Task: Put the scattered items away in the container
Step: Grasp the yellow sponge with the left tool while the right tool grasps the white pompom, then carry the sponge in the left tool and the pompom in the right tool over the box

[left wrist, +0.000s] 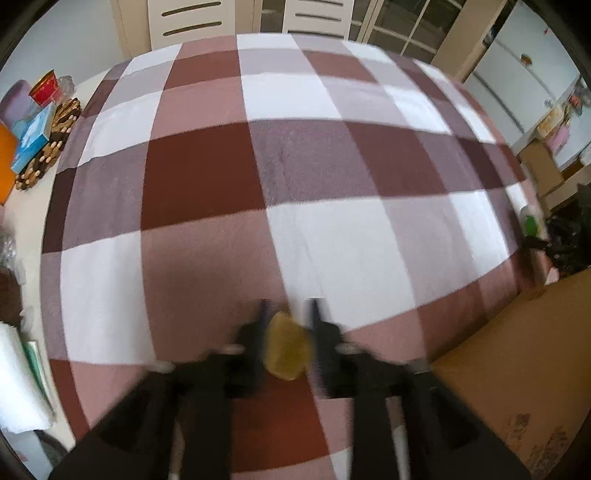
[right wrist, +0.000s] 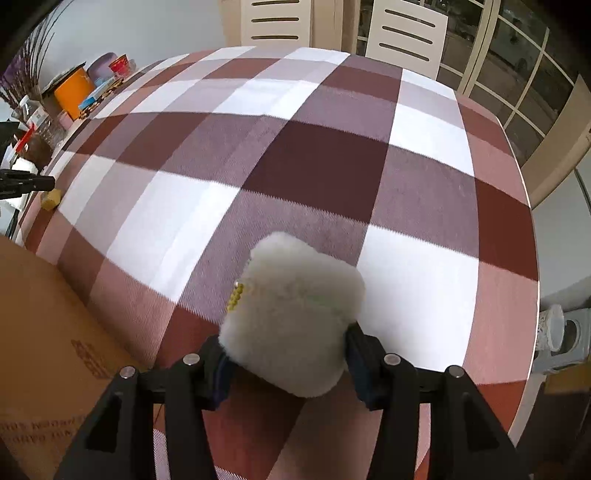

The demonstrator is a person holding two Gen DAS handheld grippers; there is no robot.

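Cardboard box (right wrist: 44, 332) contents unseen; right tool (right wrist: 288, 354) gripping white fluffy pad (right wrist: 291, 317).

I see table with checked cloth (left wrist: 295, 166) | two pale slatted chairs (right wrist: 406, 33) behind it | window with cream grid frames (right wrist: 517, 74) | white wall (right wrist: 129, 33) at left | daylight

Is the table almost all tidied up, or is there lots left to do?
Nearly done, it seems. The checked tablecloth shows no more loose items. In hand: the right tongs squeeze a fluffy white pouch, and a small yellow lump sits between the left tongs, though blur hides whether they grip it. Left: both still need to go into the brown cardboard box, whose inside isn't visible.
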